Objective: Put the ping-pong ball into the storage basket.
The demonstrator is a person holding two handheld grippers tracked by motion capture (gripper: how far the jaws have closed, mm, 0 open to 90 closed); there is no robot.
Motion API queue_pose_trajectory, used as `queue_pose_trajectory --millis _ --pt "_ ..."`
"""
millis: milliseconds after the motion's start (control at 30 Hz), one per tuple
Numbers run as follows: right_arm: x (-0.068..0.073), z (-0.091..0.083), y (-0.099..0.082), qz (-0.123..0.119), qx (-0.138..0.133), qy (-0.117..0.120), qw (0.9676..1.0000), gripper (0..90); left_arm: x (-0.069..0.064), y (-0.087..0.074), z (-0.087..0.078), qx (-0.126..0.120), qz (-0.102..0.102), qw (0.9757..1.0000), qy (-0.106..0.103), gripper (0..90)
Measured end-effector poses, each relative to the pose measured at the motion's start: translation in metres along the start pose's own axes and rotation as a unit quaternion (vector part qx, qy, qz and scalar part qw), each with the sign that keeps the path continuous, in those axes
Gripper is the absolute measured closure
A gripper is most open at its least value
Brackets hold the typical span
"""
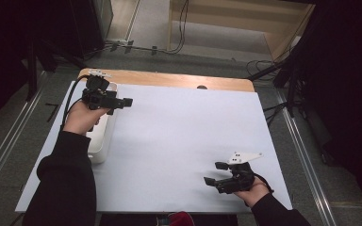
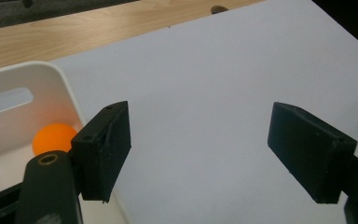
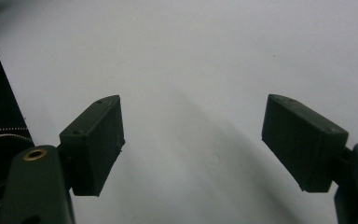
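An orange ball [image 2: 52, 137] lies inside a white bin [image 2: 60, 86] at the table's left side; the bin [image 1: 101, 141] reaches along the left edge in the high view. My left gripper [image 1: 122, 102] hovers over the bin's far end, pointing right; its jaws stand wide apart with nothing between them, as the left gripper view [image 2: 198, 154] shows. My right gripper [image 1: 215, 173] is low at the front right of the white sheet [image 1: 184, 141], pointing left. In the right gripper view [image 3: 193, 149] its jaws are spread wide over bare sheet, empty.
The white sheet covers most of a wooden table [image 1: 169, 79], whose far strip stays bare with a small dark hole [image 1: 201, 87]. Cables [image 1: 179, 28] and stand legs [image 1: 283, 75] lie on the floor beyond. A red item [image 1: 181, 219] pokes out at the near edge.
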State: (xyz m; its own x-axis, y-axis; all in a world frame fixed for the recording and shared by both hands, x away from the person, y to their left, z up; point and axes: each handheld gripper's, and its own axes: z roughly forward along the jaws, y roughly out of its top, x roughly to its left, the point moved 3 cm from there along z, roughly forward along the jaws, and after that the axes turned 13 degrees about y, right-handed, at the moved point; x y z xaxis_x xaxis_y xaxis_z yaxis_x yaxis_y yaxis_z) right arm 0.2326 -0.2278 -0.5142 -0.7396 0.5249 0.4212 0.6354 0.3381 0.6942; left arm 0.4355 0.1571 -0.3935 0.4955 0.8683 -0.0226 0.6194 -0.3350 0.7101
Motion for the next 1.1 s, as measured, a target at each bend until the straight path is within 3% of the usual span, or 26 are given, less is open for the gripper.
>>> queue_pose_trajectory --millis 567,900,967,1100 --pt "-0.001 -0.001 -0.001 -0.003 0.001 -0.002 1.0 19.5 -0.028 0.001 0.011 0.001 0.025 0.9989 -0.039 21.8" --pt "0.0 -0.001 -0.001 -0.002 0.001 -0.002 1.0 19.5 -0.044 -0.002 0.011 -0.005 0.036 0.9986 -0.038 21.8" --pt "0.0 -0.001 -0.001 -0.001 0.0 -0.002 1.0 19.5 -0.048 -0.003 0.01 -0.005 0.047 0.9985 -0.029 21.8" --pt "0.0 -0.001 -0.001 -0.001 0.001 -0.001 1.0 19.5 -0.057 -0.005 0.004 -0.017 0.057 0.9975 -0.038 21.8"
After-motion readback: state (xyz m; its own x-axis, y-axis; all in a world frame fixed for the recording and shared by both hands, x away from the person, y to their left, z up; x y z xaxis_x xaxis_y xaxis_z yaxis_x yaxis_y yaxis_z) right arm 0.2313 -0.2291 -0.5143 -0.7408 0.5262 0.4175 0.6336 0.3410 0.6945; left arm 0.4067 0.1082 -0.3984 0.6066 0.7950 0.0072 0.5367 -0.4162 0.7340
